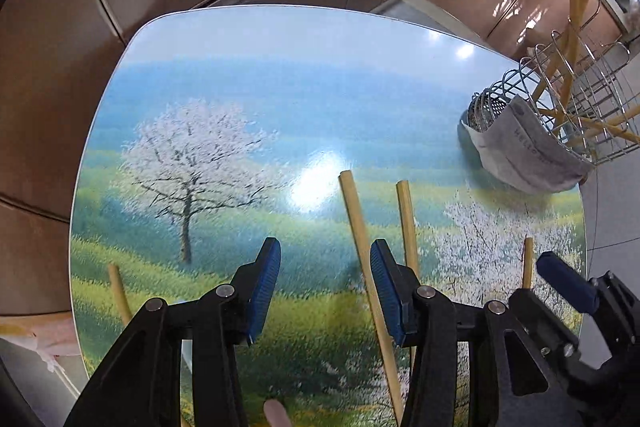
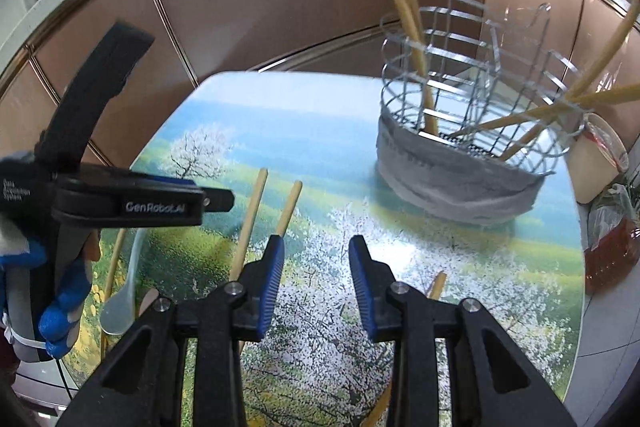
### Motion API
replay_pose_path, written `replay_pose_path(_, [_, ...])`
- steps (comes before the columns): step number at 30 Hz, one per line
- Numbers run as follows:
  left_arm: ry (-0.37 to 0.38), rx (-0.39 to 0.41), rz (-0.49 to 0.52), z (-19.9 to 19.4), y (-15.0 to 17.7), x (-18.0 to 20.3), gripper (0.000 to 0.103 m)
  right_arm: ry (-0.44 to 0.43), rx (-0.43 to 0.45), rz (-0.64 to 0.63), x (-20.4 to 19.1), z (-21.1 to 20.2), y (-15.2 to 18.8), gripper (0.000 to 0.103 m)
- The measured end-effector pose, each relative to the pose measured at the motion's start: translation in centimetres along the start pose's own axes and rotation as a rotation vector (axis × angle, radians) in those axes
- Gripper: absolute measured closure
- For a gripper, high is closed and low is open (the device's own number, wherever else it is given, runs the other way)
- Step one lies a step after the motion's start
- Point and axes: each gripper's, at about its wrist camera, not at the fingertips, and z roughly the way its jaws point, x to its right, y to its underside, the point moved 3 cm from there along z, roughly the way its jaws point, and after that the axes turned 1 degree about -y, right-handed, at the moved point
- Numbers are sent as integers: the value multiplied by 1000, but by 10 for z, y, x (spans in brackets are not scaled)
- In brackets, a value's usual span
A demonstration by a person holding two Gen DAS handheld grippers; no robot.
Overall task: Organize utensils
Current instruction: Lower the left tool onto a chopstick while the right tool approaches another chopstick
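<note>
Chopsticks [image 1: 370, 267] lie loose on the bench [image 1: 240, 87], whose glossy top is printed with blossoming trees over green fields; in the left wrist view two pale wooden sticks run up from 6 o'clock toward the centre, one just inside the right-hand finger of the left gripper [image 1: 325, 285] and one just behind it; a third stick shows at 8 o'clock and a short end at 4 o'clock. The left gripper's fingers [image 1: 264, 287] stand apart with nothing pressed between the blue pads; only the printed bench top shows in the gap. At 4 o'clock in the same view the right gripper [image 2: 316, 287] comes in from the edge. In the right wrist view its fingers [image 2: 272, 287] are likewise apart and grip nothing; blossom print fills the gap; two sticks lie just left of the left-hand finger, pointing to 12 o'clock, and another stick end peeps out at 5 o'clock behind the right-hand finger. A wire utensil basket [image 2: 472, 99] stands at 2 o'clock near the bench's far right corner, a grey cloth [image 2: 448, 183] wrapped round its base; several chopsticks lean inside it, poking out past the rim. A translucent white spoon [image 2: 122, 299] lies at 8 o'clock beside another stick, just below the left gripper's black body, held by a hand in a blue glove [image 2: 60, 311]. Brown cabinet doors [image 2: 260, 7] curve behind the bench.
</note>
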Motion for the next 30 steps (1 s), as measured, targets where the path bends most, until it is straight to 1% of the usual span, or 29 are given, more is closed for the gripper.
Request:
replay_pose_path(7, [-4,-27,9,16,-11,7,58,-21,-43,-3,-1,24,1,71])
replay_pose_path(10, [-8,-46,25,24,-14,8,68,-32,-63,-6,-4,35,2,72])
replay_pose_path(12, [-12,-61,38,29,-14,9,73,-33,-75,-13,-7,43,1,72])
replay_pose_path(14, [-29,-49,57,31,-10,6,76,-35,-85,-24,-11,49,-1,72])
replay_pose_path(16, [-34,-47,65,31,-10,4,83,-35,-93,-37,-15,55,-3,72])
replay_pose_path(19, [-34,-45,80,31,-9,0,88,-35,-108,-57,-22,65,-7,72])
replay_pose_path(25, [-13,-33,105,28,-9,-13,91,-37,-145,-89,-34,84,-12,72])
replay_pose_path(30, [21,-23,107,26,-11,-23,95,-35,-169,-116,-48,100,-16,72])
